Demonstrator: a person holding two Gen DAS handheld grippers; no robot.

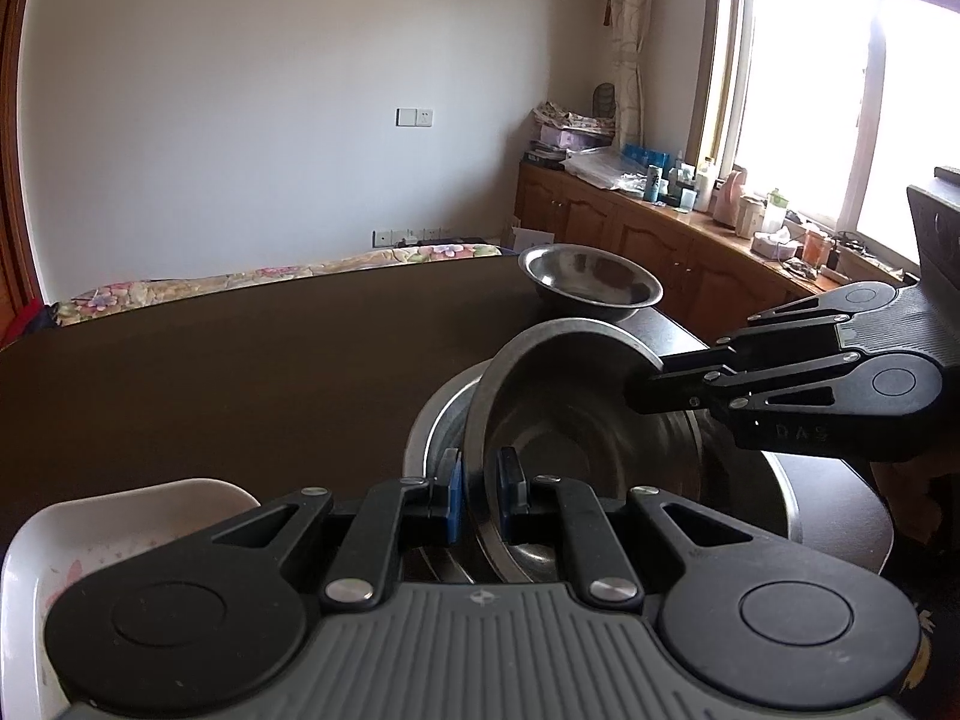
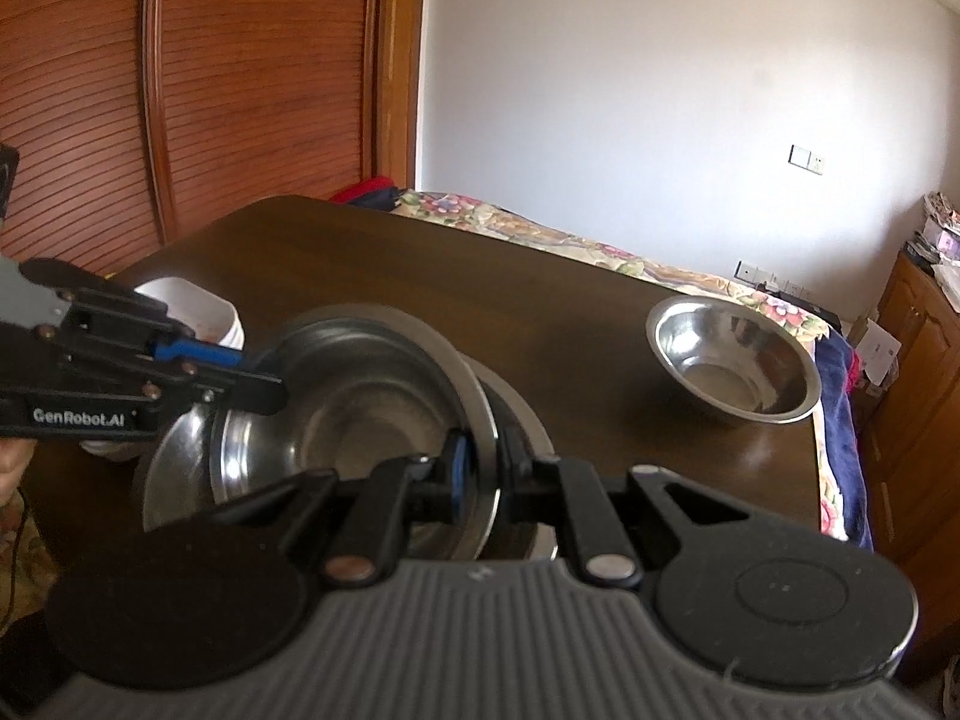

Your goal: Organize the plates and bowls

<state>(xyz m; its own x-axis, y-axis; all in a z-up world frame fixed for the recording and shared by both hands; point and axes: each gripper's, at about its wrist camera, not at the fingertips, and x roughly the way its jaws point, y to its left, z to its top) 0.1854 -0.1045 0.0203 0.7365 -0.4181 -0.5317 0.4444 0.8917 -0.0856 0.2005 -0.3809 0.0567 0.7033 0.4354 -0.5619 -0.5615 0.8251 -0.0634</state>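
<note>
A steel bowl (image 1: 558, 414) hangs tilted over a wider steel basin (image 1: 435, 432) on the dark wooden table (image 1: 240, 360). My left gripper (image 1: 482, 483) is shut on the bowl's near rim, its blue pads on either side of the metal. From the right, my right gripper (image 1: 639, 387) is shut on the opposite rim. The right wrist view shows the same bowl (image 2: 360, 414) pinched by the right gripper (image 2: 485, 459), with the left gripper (image 2: 264, 384) on its far-left rim and the basin (image 2: 174, 468) below. A second steel bowl (image 2: 732, 360) stands alone near the table's far right corner.
A white dish (image 1: 120, 540) sits on the table just left of the left gripper. Beyond the table lies a floral bedspread (image 2: 600, 252). A wooden cabinet (image 1: 660, 240) with clutter runs under the window at right. Louvred wooden doors (image 2: 180, 90) stand behind the table's left side.
</note>
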